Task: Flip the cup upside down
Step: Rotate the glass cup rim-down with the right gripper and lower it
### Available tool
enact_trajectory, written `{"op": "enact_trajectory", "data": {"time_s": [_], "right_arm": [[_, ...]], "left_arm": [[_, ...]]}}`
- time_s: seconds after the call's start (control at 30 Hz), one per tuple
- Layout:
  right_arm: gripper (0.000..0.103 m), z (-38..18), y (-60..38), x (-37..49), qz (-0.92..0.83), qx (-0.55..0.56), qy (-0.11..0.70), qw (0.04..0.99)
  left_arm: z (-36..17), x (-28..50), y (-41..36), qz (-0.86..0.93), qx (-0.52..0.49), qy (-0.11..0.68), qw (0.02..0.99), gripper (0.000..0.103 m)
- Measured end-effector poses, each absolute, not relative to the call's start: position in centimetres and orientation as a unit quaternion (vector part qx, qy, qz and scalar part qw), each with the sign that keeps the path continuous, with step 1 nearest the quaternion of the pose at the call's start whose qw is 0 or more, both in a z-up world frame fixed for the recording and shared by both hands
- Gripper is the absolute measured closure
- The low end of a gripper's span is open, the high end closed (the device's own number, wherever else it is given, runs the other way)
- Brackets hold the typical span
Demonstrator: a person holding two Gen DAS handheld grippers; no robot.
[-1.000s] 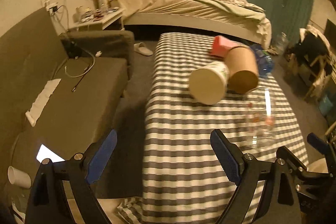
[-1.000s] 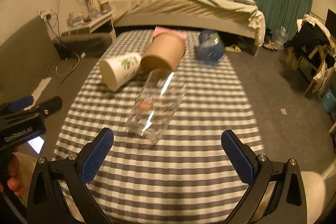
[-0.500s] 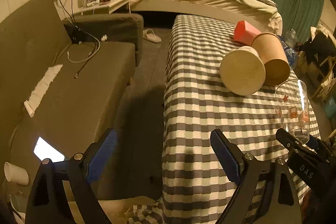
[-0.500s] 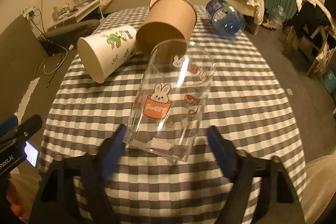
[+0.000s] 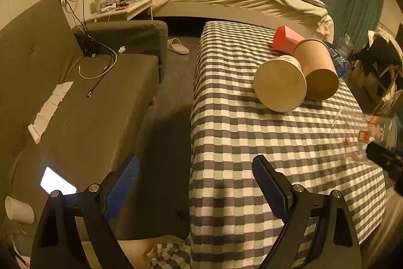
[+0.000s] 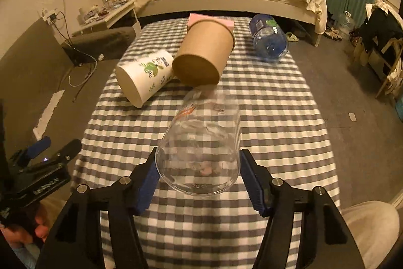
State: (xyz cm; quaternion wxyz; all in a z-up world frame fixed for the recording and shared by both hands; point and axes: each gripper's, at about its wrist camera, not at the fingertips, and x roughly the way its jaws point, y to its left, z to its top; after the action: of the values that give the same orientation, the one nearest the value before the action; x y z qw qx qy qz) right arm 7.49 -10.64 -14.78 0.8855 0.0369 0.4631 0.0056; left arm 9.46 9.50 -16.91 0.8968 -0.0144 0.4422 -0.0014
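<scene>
A clear glass cup (image 6: 201, 143) with cartoon prints is held tipped over above the checked table (image 6: 277, 117), its base toward the camera. My right gripper (image 6: 199, 168) is shut on the cup's lower part, one blue pad on each side. In the left wrist view the cup (image 5: 365, 138) shows at the far right, lying sideways in the air. My left gripper (image 5: 196, 180) is open and empty over the table's near left edge.
A white printed paper cup (image 6: 143, 75) and a brown paper cup (image 6: 204, 52) lie on their sides mid-table. A pink box (image 5: 287, 39) and a blue water bottle (image 6: 268, 39) lie behind them. A grey sofa (image 5: 75, 97) stands left of the table.
My right gripper closed on the glass cup, lifted it and tipped it over so that its base faces the camera. My left gripper drew back a little toward the table's left edge.
</scene>
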Motion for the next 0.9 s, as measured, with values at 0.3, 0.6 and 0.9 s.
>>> {"op": "enact_trajectory", "data": {"time_s": [0.3, 0.6, 0.9], "right_arm": [[0.043, -13.6, -10.9, 7.2, 0.013, 0.025, 0.452, 0.891], [0.043, -13.7, -11.3, 9.6, 0.019, 0.022, 0.424, 0.905], [0.043, -15.6, -11.5, 11.6, 0.022, 0.020, 0.431, 0.902]], "left_arm": [[-16.7, 8.8, 9.7, 0.003, -0.013, 0.438, 0.899, 0.010], [-17.4, 9.5, 9.4, 0.004, -0.009, 0.449, 0.894, 0.010], [-17.5, 10.1, 8.2, -0.009, -0.007, 0.442, 0.897, 0.010]]}}
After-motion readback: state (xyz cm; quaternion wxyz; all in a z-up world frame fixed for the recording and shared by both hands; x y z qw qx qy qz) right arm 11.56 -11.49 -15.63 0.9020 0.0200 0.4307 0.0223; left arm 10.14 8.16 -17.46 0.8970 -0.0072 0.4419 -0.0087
